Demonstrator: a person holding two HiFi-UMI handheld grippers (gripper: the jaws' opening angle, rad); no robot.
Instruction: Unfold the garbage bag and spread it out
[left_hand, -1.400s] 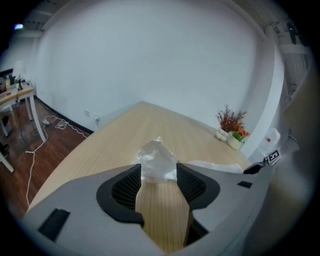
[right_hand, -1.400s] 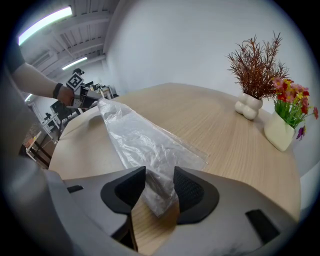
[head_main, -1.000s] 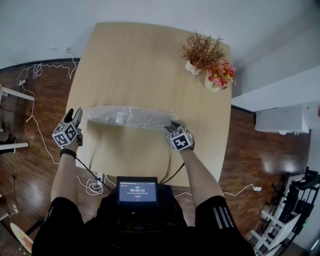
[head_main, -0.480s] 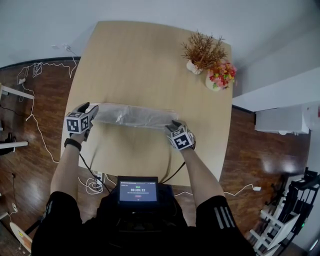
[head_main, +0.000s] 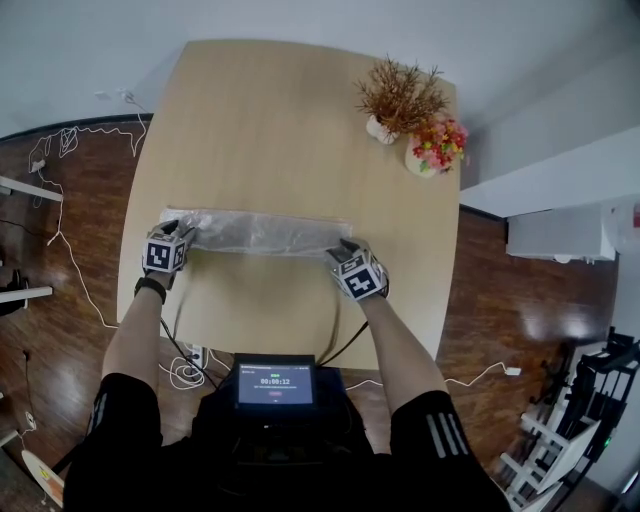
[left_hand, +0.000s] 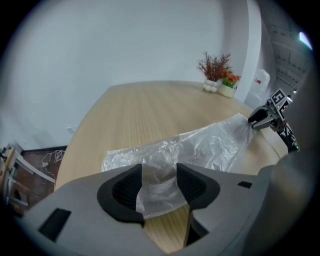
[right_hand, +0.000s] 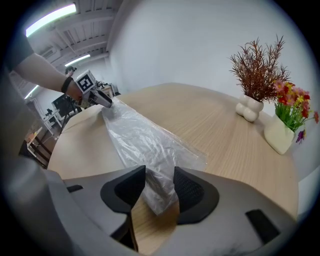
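Note:
A clear plastic garbage bag (head_main: 262, 232) lies as a long crumpled strip across the wooden table (head_main: 300, 110). My left gripper (head_main: 172, 240) is at the bag's left end. In the left gripper view that bag end (left_hand: 159, 187) sits loosely between its open jaws. My right gripper (head_main: 342, 252) is at the bag's right end. The right gripper view shows a gathered bag end (right_hand: 159, 187) between its pads. From the left gripper view the bag draws up to the right gripper (left_hand: 257, 119), which is shut on it.
Two small vases stand at the table's far right: dry brown twigs (head_main: 398, 98) and bright flowers (head_main: 432, 148). A screen (head_main: 274, 381) sits at the person's waist. Cables (head_main: 75, 140) lie on the dark wood floor to the left. The table's left edge is close to my left gripper.
My left gripper has come in from beyond the table's left edge and down onto the bag's left end, which now sits between its jaws. The right gripper has stayed put.

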